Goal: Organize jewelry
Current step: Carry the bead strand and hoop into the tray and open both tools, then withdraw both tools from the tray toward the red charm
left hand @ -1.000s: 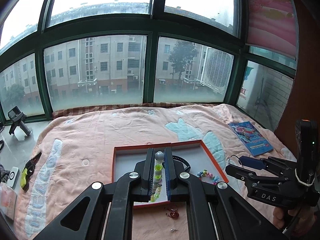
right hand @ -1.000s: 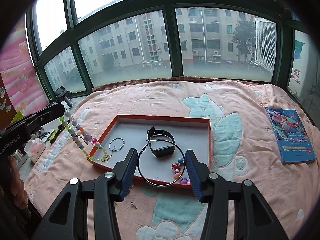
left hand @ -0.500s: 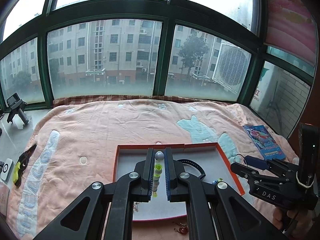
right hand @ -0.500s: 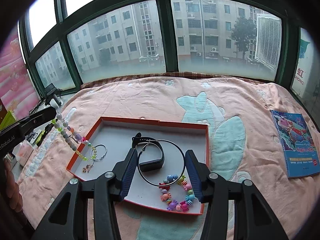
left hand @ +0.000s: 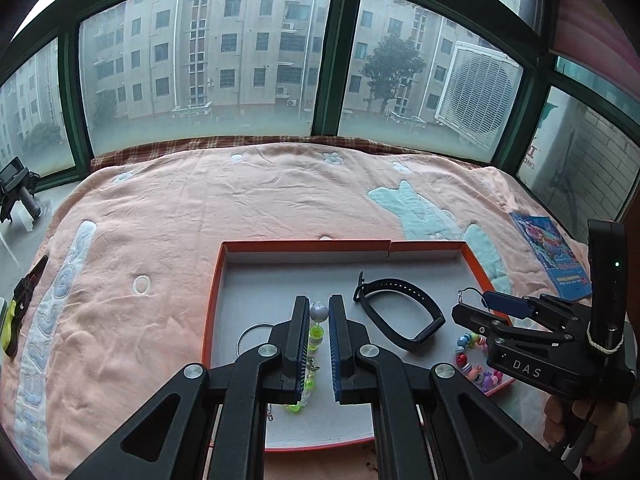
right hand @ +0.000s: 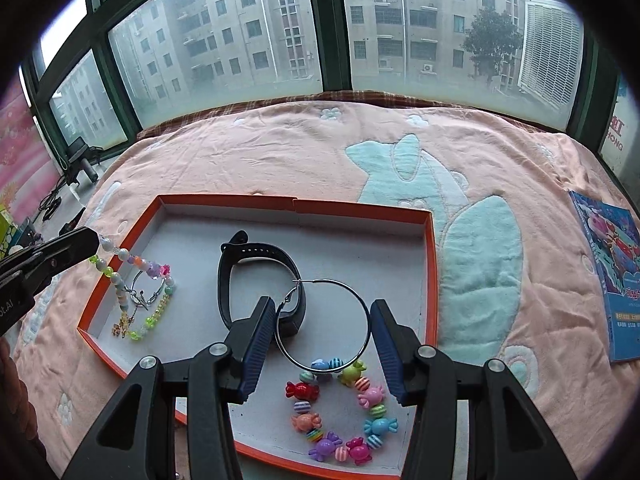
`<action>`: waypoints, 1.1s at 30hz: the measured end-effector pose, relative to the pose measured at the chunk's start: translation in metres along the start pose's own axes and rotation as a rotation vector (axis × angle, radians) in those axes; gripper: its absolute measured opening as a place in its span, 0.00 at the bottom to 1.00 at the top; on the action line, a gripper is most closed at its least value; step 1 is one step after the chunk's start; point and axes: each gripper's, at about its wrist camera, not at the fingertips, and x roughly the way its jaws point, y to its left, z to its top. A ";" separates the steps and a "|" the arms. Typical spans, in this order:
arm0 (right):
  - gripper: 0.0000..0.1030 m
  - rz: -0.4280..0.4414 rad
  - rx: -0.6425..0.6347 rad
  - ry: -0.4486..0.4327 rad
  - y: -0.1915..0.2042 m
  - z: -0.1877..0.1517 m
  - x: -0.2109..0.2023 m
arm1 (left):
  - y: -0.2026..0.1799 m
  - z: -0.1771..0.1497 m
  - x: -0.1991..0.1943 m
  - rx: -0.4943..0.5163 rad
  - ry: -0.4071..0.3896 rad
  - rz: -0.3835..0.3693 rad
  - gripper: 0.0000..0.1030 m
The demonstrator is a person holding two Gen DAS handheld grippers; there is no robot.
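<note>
Through the left wrist camera we see our left gripper (left hand: 319, 346) narrowed on a beaded chain (left hand: 314, 336), its grey bead up at the fingertips and green beads trailing down onto the floor of the orange-rimmed tray (left hand: 304, 245). A thin silver ring (left hand: 244, 334) lies just left of the fingers, a black wristband (left hand: 400, 320) to the right. Our right gripper (left hand: 470, 306) hovers over the tray's right side, above a candy-bead bracelet (left hand: 470, 354). Through the right wrist camera, that right gripper (right hand: 322, 334) holds a large silver hoop (right hand: 362, 312) between widely spaced fingers, over the tray (right hand: 360, 206); the hoop overlaps the wristband (right hand: 256, 250) and the candy-bead bracelet (right hand: 372, 398) in this view. At the left the beaded chain (right hand: 120, 280) drapes from the left gripper (right hand: 86, 242) into the tray. A blue book (right hand: 608, 280) lies on the pink blanket (right hand: 280, 152).
</note>
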 end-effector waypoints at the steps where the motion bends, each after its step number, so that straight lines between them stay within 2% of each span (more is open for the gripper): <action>1: 0.53 0.002 0.001 0.006 0.000 -0.001 0.002 | 0.001 -0.002 0.004 0.000 0.007 0.001 0.10; 11: 0.53 0.032 0.024 0.037 -0.006 -0.001 0.013 | 0.011 -0.014 0.031 -0.021 0.065 0.015 0.11; 21: 0.55 0.042 0.025 0.037 -0.007 -0.002 0.011 | 0.017 -0.021 0.032 -0.045 0.096 0.010 0.12; 23: 0.55 0.041 0.018 0.028 -0.006 -0.003 0.008 | 0.017 -0.023 0.028 -0.045 0.091 0.010 0.16; 24: 0.55 0.038 0.017 0.023 -0.006 -0.003 0.006 | 0.018 -0.024 0.026 -0.046 0.091 0.015 0.24; 25: 0.56 0.038 0.016 0.020 -0.006 -0.003 0.004 | 0.018 -0.025 0.023 -0.047 0.088 0.019 0.36; 27: 0.56 0.043 0.016 0.015 -0.006 -0.004 -0.001 | 0.018 -0.029 0.015 -0.047 0.071 0.020 0.45; 33: 0.56 0.058 0.015 -0.006 -0.003 -0.011 -0.019 | 0.007 -0.045 -0.007 0.007 0.065 -0.002 0.45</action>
